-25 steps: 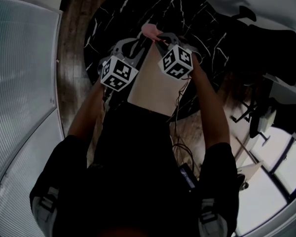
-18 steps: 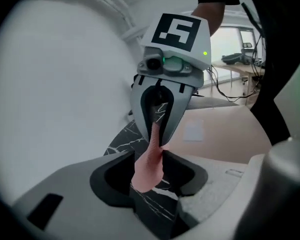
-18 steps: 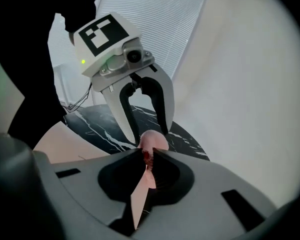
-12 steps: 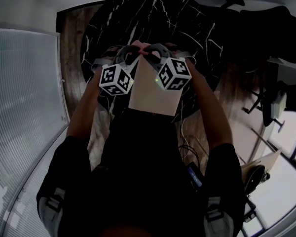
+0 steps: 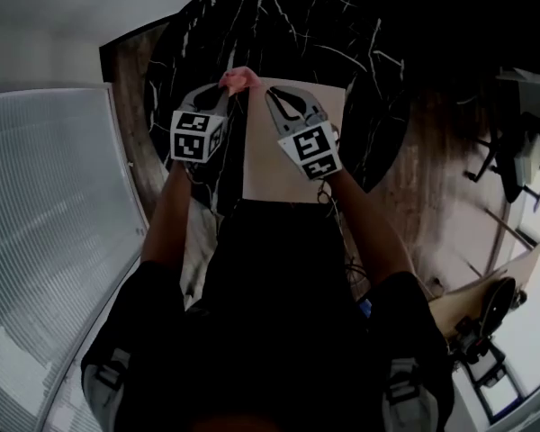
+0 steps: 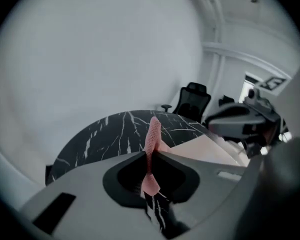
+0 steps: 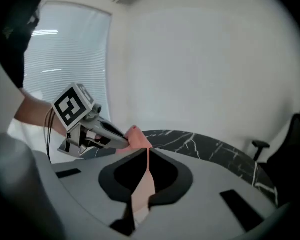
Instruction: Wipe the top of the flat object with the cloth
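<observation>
Black marble veined in white forms the round tabletop (image 5: pixel 288 25), with brown wood flooring (image 5: pixel 130 79) around it and a ribbed white wall panel (image 5: pixel 45 241) at the left edge of the head view. A flat pale beige rectangular board (image 5: pixel 272 165) lies on the tabletop with its near end at the table's edge, in front of the person.

The left gripper (image 6: pixel 150 156) has its fingers (image 6: pixel 216 186) pressed together on a small pink mesh cloth (image 6: pixel 151 149). The cloth stands up between the fingers as a thin vertical fold, with a flap hanging behind the tips. In the head view this gripper (image 5: pixel 221 93) sits just off the board's left edge, and the cloth (image 5: pixel 238 79) pokes out at the board's far left corner.

The right gripper (image 7: pixel 147 154) has its fingers (image 7: pixel 210 174) closed to a thin slit, and the board's pale surface shows through the opening behind them. Its tips are just beside the pink cloth (image 7: pixel 135 136). Whether they nip the cloth's edge cannot be made out. From above, the right gripper (image 5: pixel 272 93) hangs over the board's far half and points at the same far left corner, so the two grippers converge there.

Both forearms are bare and reach forward from dark sleeves, the left (image 5: pixel 166 214) running alongside the board's left edge and the right (image 5: pixel 364 214) past its near right corner. A black office chair (image 6: pixel 192 98) stands beyond the far side of the tabletop.
</observation>
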Available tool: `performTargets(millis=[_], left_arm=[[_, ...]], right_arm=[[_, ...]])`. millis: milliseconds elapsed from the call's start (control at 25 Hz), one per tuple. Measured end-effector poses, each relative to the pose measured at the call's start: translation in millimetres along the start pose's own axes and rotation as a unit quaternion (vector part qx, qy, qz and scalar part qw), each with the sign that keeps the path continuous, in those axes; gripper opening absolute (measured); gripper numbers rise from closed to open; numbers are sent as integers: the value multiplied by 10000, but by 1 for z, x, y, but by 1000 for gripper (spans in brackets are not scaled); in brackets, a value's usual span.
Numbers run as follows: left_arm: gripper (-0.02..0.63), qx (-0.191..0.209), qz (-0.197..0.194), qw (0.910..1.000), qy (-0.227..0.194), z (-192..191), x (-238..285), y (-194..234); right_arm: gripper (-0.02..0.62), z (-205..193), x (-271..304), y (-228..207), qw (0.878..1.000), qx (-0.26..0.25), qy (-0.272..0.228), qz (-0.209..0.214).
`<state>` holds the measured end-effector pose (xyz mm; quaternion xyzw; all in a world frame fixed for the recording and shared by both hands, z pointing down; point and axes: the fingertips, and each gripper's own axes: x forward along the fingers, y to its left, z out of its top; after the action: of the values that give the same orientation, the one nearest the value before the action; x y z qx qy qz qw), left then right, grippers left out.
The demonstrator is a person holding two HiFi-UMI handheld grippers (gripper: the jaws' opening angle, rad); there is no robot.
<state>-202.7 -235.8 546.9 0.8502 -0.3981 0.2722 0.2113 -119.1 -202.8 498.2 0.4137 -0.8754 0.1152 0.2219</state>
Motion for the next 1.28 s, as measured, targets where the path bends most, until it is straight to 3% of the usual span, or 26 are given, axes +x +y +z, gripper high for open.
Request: performTargets(millis=[80, 160, 280, 360, 720, 920, 1280], left_arm=[[29, -638, 188, 9978, 46, -10, 7, 11], [29, -921, 394, 9949, 73, -15, 15, 17], [29, -1187, 647, 9907, 121, -23, 29, 23], [29, -1290, 615, 9895, 233, -31, 39, 20], [29, -1179, 17, 9922, 392, -37, 55, -14], [29, -901, -188, 9946, 470, -43, 51, -19], [29, -659, -373, 9954, 586, -64, 28, -45]], right_arm=[[3, -20, -8, -8, 9974, 680, 69, -243], [2, -39, -17, -14, 9931, 1087, 186, -395], [2, -58, -31, -21, 9887, 1331, 322, -607], [2, -66, -37, -20, 9879, 1326, 394, -699], [2, -81, -51, -12, 9848, 1395, 502, -909], [2, -84, -59, -12, 9808, 1541, 451, -1111], [2, -85, -64, 2, 9834, 1555, 359, -868]])
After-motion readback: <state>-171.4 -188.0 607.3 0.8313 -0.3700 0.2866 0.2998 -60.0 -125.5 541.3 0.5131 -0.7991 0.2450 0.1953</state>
